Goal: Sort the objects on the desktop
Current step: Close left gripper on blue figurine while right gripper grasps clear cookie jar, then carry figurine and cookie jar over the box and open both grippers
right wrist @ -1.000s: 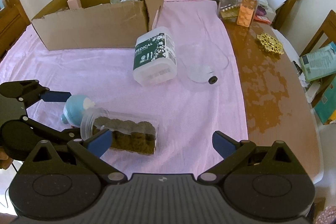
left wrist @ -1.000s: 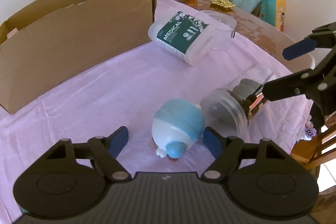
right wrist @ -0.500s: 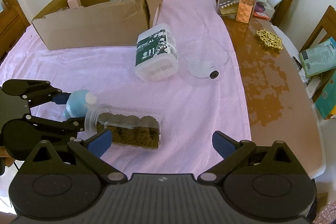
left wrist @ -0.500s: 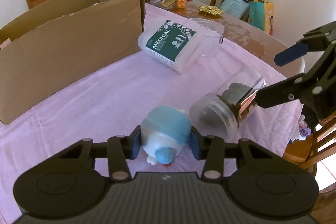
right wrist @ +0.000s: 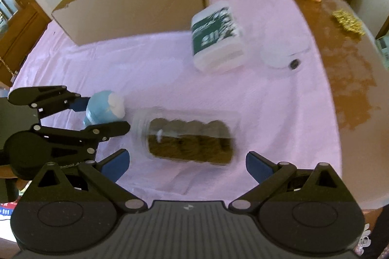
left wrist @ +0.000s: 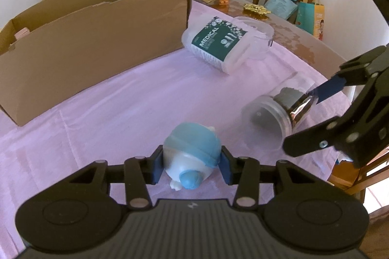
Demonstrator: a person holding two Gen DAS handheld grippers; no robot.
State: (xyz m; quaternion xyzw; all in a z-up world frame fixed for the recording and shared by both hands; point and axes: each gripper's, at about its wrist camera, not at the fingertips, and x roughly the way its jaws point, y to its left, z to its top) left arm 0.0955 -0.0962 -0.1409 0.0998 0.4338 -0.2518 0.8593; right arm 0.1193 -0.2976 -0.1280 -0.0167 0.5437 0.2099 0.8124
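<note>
On the pink cloth [left wrist: 126,98], the left gripper [left wrist: 190,163] clamps the toy [left wrist: 192,149]; the right gripper [right wrist: 186,165] gapes wide before the jar [right wrist: 189,137].

We see bright, soft daylight in both views, with pale glare on the bare wooden table [right wrist: 350,69] at the right. The right wrist view is smeared by motion blur throughout; the left wrist view is sharp. Fisheye bending darkens every corner.
</note>
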